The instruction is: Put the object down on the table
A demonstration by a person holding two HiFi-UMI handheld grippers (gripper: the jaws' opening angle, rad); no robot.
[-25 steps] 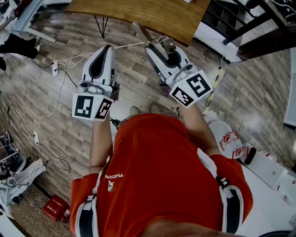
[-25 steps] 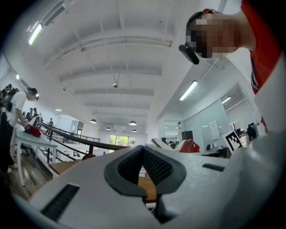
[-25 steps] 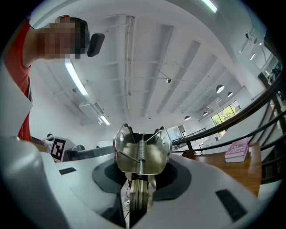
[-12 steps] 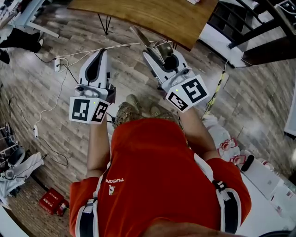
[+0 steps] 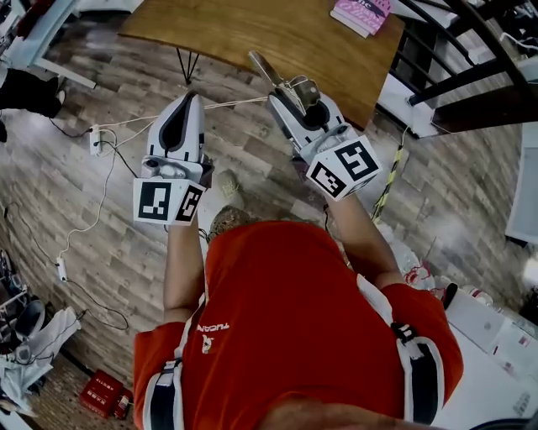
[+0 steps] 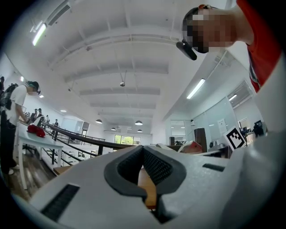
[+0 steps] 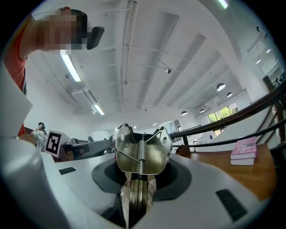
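My right gripper (image 5: 290,91) is shut on a pair of metal tongs (image 5: 267,71), whose arm sticks out past the jaws over the near edge of the wooden table (image 5: 277,34). In the right gripper view the tongs' (image 7: 141,154) sprung hinge end stands up between the dark pads, and the table (image 7: 223,166) lies to the right. My left gripper (image 5: 192,101) hangs over the floor to the left of it, its jaws together with nothing in them. In the left gripper view, my left gripper (image 6: 144,156) shows a strip of the table through the slit between its pads.
A pink book (image 5: 361,13) lies at the table's far right corner. Black table legs (image 5: 187,63) stand under the near edge. A power strip with cables (image 5: 97,138) lies on the plank floor at left. Dark railings (image 5: 471,50) run at the upper right.
Both grippers and the person have come nearer the table. The tongs' tip now reaches over its edge, and the pink book has come into view.
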